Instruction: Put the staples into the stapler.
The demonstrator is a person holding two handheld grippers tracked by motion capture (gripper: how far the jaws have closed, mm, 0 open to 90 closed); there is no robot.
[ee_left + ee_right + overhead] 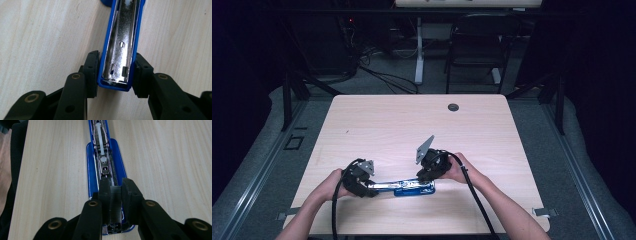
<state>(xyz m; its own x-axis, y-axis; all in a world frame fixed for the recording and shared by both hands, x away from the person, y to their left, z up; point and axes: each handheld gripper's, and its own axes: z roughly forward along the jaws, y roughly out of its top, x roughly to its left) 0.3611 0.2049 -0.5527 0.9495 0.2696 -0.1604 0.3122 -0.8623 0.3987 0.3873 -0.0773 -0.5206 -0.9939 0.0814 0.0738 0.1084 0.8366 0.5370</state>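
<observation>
In the high view, 2 forearms come up from the bottom edge and angle inward over the pale wooden table (412, 120), meeting in the lower middle of the frame. The person's left hand (332, 184) wraps the left gripper (371, 190) from behind, wrist low, so the tool points toward the right of the frame and lies nearly level. The right hand (460, 171) holds the right gripper (424, 179) tipped steeply down, its grey three-cornered plate (424, 149) standing above it. Between them lies the opened blue stapler with a shiny metal staple channel (404, 187), flat on the table in the lower centre, lengthwise from left to right. A small dark round grommet (453, 107) sits near the table's far edge. In the left gripper view, the left gripper (115, 75) is clamped on the end of the stapler (121, 45), its 2 black pads pressed against the blue side walls in the middle of the frame. In the right gripper view, the right gripper (115, 197) pinches a strip of grey metal staples (115, 206) over the stapler (106, 167), which runs up the centre of the frame. No writing or brand can be read anywhere.
</observation>
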